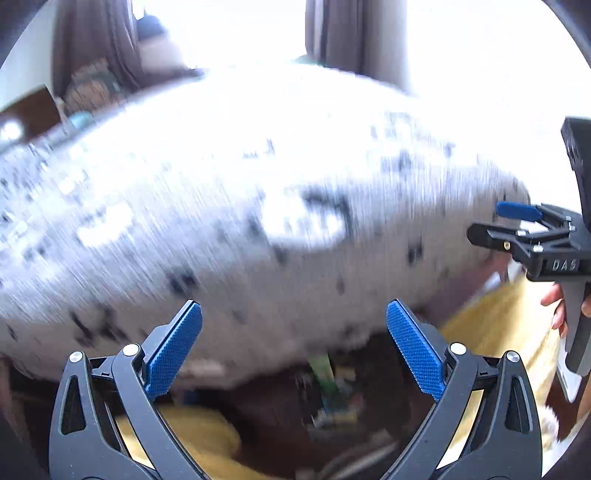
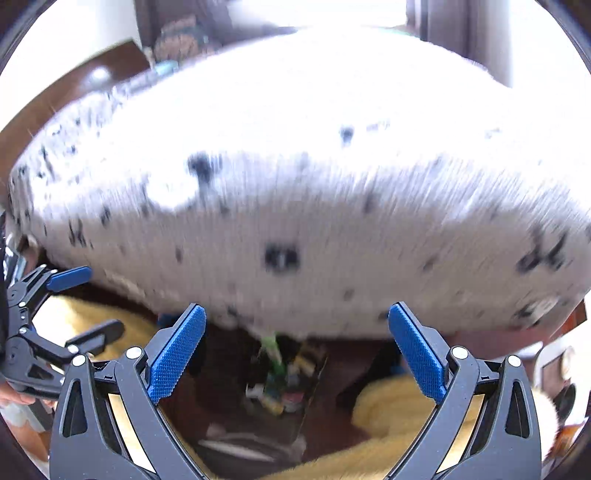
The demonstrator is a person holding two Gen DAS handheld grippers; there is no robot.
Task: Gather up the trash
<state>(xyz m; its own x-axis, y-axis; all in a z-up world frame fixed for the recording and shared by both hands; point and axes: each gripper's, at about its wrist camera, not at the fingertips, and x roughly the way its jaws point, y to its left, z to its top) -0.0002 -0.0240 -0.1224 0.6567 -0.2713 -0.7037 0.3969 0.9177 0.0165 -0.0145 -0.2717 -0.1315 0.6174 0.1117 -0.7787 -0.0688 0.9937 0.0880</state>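
Both views are motion-blurred. A dark bin or box [image 2: 284, 384] of mixed colourful trash sits on the floor under the rim of a round white speckled table [image 2: 295, 184]; it also shows in the left wrist view [image 1: 325, 391]. My left gripper [image 1: 294, 347] is open and empty, above the bin. My right gripper [image 2: 297, 349] is open and empty, just over the same bin. The right gripper shows at the right edge of the left wrist view [image 1: 495, 221], open. The left gripper shows at the left edge of the right wrist view [image 2: 85, 302], open.
The speckled table [image 1: 221, 206] fills most of both views, its underside close above the grippers. Yellow fluffy cloth [image 2: 399, 410] lies on both sides of the bin and shows in the left wrist view [image 1: 199, 432]. Dark curtains [image 1: 354, 33] and bright windows are behind.
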